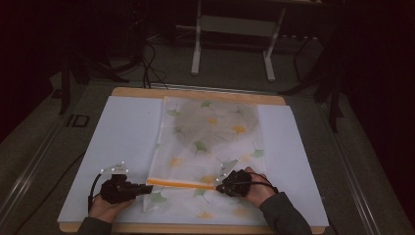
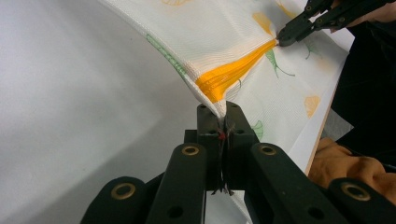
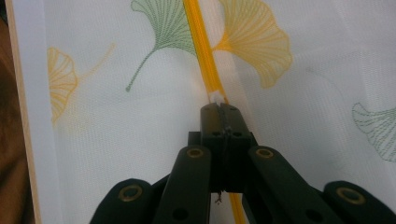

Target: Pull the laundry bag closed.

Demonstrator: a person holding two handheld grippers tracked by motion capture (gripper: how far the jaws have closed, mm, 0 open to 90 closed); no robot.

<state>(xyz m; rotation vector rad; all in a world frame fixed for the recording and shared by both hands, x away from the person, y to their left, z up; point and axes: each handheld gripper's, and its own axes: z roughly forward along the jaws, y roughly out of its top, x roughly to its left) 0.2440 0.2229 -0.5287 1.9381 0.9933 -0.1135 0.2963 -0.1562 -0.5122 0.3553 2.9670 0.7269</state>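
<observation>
We see a white mesh bag (image 1: 208, 152) printed with green and yellow ginkgo leaves, lying flat on a white board (image 1: 122, 142) that covers a wooden table (image 1: 195, 93). An orange zipper (image 1: 181, 183) runs across the bag near its closest edge. Our left gripper (image 1: 147, 188) is pressed together on the bag's corner at the zipper's left end, lifting the fabric slightly. Our right gripper (image 1: 221, 187) pinches what seems to be the zipper pull (image 3: 215, 97) at the zipper's right end, though the dim view makes this uncertain. If the right gripper tugs sideways, the small pull could slip free, and a weak left grip would let the bag bunch along the zipper.
</observation>
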